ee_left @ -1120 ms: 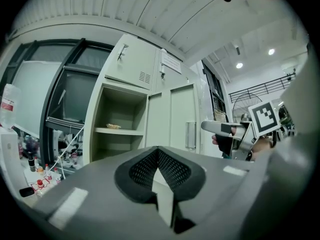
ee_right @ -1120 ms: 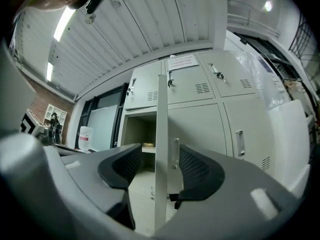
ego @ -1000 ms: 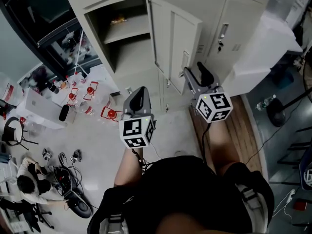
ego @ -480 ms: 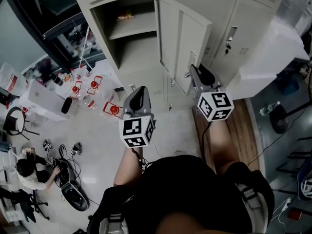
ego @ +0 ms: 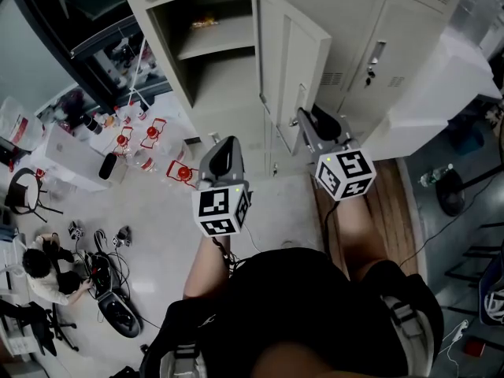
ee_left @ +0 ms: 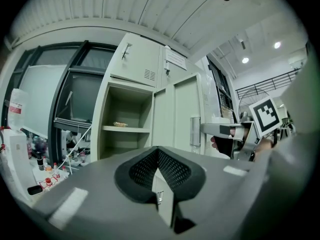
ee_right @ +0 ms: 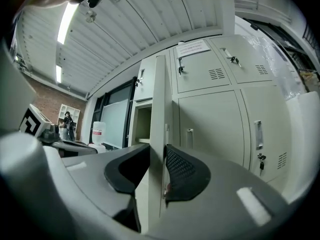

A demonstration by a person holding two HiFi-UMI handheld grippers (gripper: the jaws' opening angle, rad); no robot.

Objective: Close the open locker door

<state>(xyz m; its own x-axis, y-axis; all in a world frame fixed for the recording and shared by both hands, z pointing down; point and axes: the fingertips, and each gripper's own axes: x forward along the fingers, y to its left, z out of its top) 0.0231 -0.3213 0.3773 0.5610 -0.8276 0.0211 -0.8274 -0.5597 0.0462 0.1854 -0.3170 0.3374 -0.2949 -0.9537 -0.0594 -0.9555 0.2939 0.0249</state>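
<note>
The open locker door [ego: 295,53] is beige and stands swung out from its compartment [ego: 209,61], which has a shelf inside. My right gripper [ego: 303,120] is at the door's free edge, near the handle. In the right gripper view that edge [ee_right: 159,109] runs upright between the two black pads. The right gripper [ee_right: 157,156] has just been closing and its pads now press the edge from both sides. My left gripper [ego: 223,152] hangs left of the door, apart from it and facing the open compartment. Its jaws [ee_left: 158,156] meet at the tips with nothing in them.
Closed lockers [ego: 374,61] with a key in the lock stand right of the door. A large white box [ego: 441,77] is further right, above a wooden platform [ego: 386,203]. Red-capped bottles [ego: 150,140] and cables lie on the floor at left, near a seated person [ego: 39,270].
The head view has shifted slightly. The right gripper stays at the door's free edge and the left gripper has not moved. The seated person has shifted a little.
</note>
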